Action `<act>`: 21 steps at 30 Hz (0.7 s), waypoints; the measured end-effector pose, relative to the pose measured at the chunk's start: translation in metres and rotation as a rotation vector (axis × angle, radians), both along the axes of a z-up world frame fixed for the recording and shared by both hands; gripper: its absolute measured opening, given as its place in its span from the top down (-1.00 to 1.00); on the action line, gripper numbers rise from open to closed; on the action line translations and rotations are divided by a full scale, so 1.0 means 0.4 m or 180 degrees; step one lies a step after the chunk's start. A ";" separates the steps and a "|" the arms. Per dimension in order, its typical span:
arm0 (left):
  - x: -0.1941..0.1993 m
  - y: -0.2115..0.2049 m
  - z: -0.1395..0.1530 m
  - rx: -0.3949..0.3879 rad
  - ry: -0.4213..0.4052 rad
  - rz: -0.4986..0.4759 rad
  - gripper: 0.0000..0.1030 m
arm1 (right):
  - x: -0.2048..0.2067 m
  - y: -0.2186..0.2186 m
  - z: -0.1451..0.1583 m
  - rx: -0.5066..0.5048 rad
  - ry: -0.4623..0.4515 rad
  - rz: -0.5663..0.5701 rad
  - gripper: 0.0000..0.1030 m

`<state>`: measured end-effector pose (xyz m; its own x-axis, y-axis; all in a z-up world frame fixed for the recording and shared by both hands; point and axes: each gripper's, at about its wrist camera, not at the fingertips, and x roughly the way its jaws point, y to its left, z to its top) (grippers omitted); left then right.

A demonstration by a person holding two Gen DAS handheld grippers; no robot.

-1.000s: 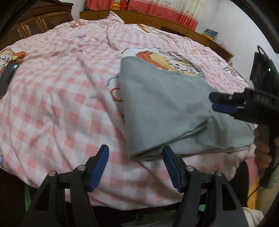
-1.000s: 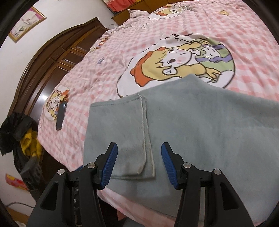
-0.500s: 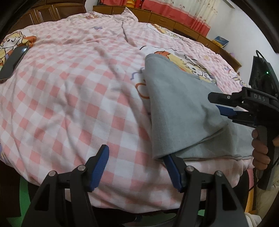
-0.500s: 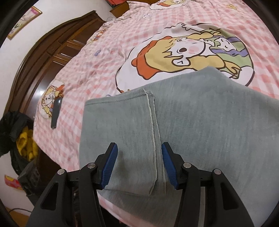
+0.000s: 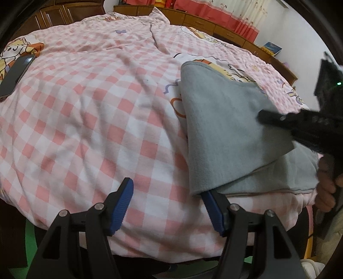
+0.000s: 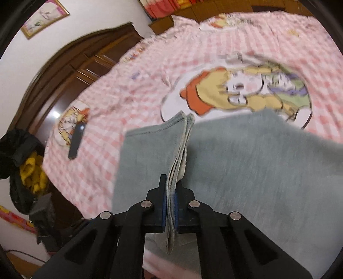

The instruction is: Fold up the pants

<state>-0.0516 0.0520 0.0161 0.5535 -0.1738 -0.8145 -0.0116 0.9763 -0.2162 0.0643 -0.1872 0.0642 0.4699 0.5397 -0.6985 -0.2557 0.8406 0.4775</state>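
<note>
Right gripper (image 6: 170, 206) has just closed and is clamped on the stacked hem edges of the grey pants (image 6: 246, 171), which lie already doubled ahead of it on the bed (image 6: 150, 70), so seemingly one more fold remains, while the left gripper (image 5: 169, 206) stands apart, one finger (image 5: 212, 206) under the near corner.

A dark carved wooden wardrobe (image 6: 70, 70) stands against the white wall (image 6: 90, 23). Red-and-cream curtains (image 5: 235, 15) hang above a low wooden cabinet (image 5: 203, 23).
</note>
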 end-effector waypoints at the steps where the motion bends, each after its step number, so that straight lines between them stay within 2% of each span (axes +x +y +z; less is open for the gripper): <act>1: -0.002 -0.001 0.002 0.0002 -0.0010 0.0001 -0.33 | -0.009 -0.001 0.017 0.0013 -0.0050 0.0004 0.89; 5: -0.014 -0.005 0.015 -0.0078 -0.0079 -0.0075 -0.33 | -0.042 0.000 0.092 0.0108 -0.0236 0.0007 0.89; 12: -0.038 -0.014 0.050 -0.0072 -0.0181 -0.0145 -0.33 | -0.100 -0.035 0.202 0.0185 -0.0525 -0.0124 0.89; 15: -0.053 -0.017 0.066 -0.0105 -0.0260 -0.0182 -0.33 | -0.119 -0.051 0.232 0.0135 -0.0621 -0.0165 0.89; 21: -0.080 -0.030 0.094 -0.0017 -0.0367 -0.0204 -0.35 | -0.148 -0.103 0.271 -0.0033 -0.0763 -0.0339 0.89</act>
